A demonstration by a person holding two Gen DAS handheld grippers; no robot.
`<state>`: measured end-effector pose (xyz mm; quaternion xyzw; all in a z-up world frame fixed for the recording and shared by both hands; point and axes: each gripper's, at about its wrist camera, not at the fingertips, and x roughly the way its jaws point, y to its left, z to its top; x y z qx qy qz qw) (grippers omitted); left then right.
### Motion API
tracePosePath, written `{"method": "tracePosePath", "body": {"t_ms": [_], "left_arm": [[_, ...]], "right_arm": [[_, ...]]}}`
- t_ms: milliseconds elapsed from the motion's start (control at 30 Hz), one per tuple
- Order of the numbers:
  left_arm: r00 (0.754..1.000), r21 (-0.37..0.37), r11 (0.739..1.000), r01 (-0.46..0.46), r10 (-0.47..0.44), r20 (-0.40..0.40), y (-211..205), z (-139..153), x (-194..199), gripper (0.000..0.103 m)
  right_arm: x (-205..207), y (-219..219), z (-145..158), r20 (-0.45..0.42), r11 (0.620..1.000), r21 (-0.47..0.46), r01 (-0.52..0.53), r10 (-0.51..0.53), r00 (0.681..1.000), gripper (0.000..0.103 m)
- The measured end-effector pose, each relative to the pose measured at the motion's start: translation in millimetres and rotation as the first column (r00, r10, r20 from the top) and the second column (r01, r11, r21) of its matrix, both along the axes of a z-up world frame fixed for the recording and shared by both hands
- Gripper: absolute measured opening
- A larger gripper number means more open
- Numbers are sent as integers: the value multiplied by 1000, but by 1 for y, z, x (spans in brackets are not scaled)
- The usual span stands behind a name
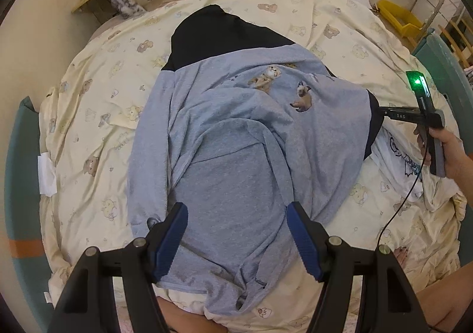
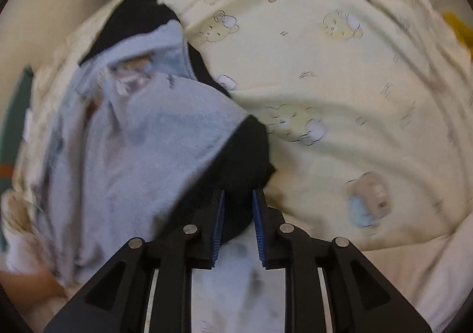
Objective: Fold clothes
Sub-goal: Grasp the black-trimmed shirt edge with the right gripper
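My left claw [image 1: 236,229] hangs spread above the near hem of the shirt [image 1: 236,132], which lies rumpled on the bed [image 1: 88,90]. My right claw [image 2: 238,208] pinches the black sleeve [image 2: 236,155] at the shirt's right edge. To fold cleanly: keep that pinch firm, carry the sleeve level across the body, avoid dragging creases.

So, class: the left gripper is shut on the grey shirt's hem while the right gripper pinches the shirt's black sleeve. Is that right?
Not quite. In the left wrist view the left gripper is open, its jaws spread wide above the grey shirt, gripping nothing. The rest holds: the right wrist view shows the right gripper closed on the black sleeve.
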<state>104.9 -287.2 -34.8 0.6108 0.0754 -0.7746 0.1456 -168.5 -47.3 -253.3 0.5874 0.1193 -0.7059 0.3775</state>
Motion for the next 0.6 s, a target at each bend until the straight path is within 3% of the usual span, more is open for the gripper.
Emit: {"method": "tracePosePath", "body": {"t_ms": [100, 200, 367, 533, 600], "left_arm": [[1000, 5, 1000, -9, 9, -2, -2, 0, 0, 70], [1000, 10, 1000, -17, 17, -4, -5, 0, 0, 70], [1000, 12, 1000, -13, 13, -5, -6, 0, 2, 70], [1000, 26, 1000, -11, 11, -1, -5, -2, 3, 70], [1000, 16, 1000, -4, 4, -2, -3, 0, 3, 70]], "right_arm": [[3, 1, -1, -16, 998, -19, 65, -65, 998, 39], [5, 4, -1, -37, 995, -10, 100, -100, 994, 59], [0, 9, 9, -83, 995, 0, 104, -103, 991, 60], [-4, 6, -15, 63, 996, -26, 90, -88, 994, 60], [-2, 5, -17, 80, 994, -68, 87, -81, 993, 44]]}}
